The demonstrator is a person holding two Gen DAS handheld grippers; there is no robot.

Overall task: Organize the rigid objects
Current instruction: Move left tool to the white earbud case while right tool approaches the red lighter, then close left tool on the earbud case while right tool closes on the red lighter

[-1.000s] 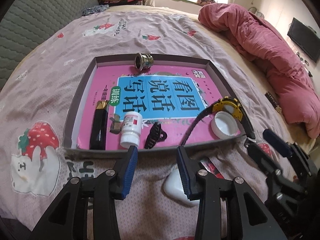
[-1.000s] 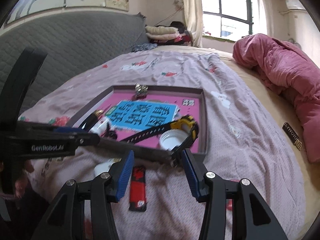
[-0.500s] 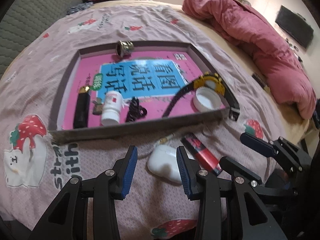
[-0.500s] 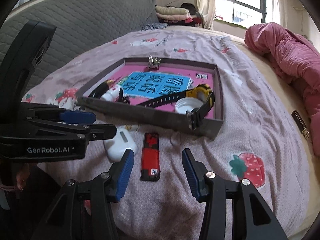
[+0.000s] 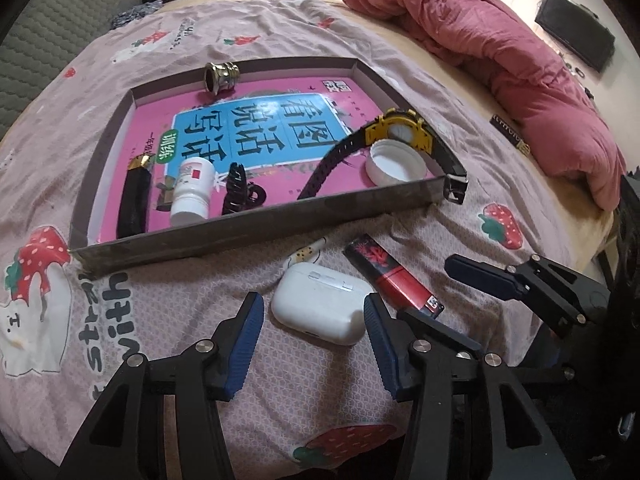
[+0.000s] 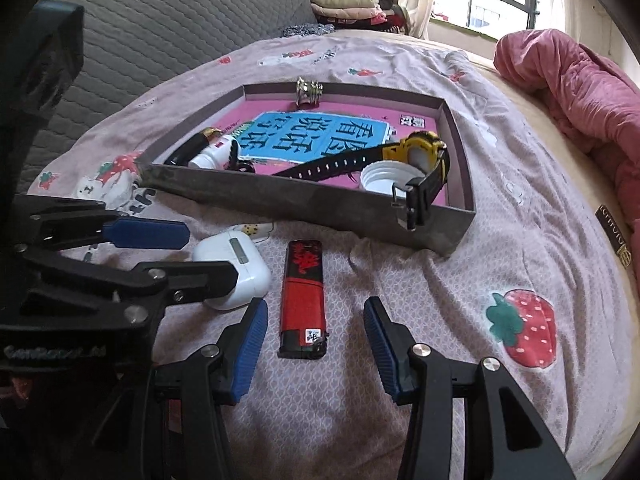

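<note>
Just before the tray (image 5: 256,232), the earbud case (image 5: 320,308) and lighter (image 6: 302,300) are being straddled by wide-open, empty left gripper (image 5: 314,344) and right gripper (image 6: 316,344), best centred before closing.

We get bright daylight from the window (image 6: 486,4), w/ soft shadows; fisheye bends the edges, corners go black, and focus is sharp throughout.

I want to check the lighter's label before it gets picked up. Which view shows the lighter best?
The right wrist view: the lighter lies whole and unobstructed on the bedspread, just ahead of the open right gripper. In the left wrist view the lighter sits off to the side at an angle, its near end at the left gripper's finger.
</note>
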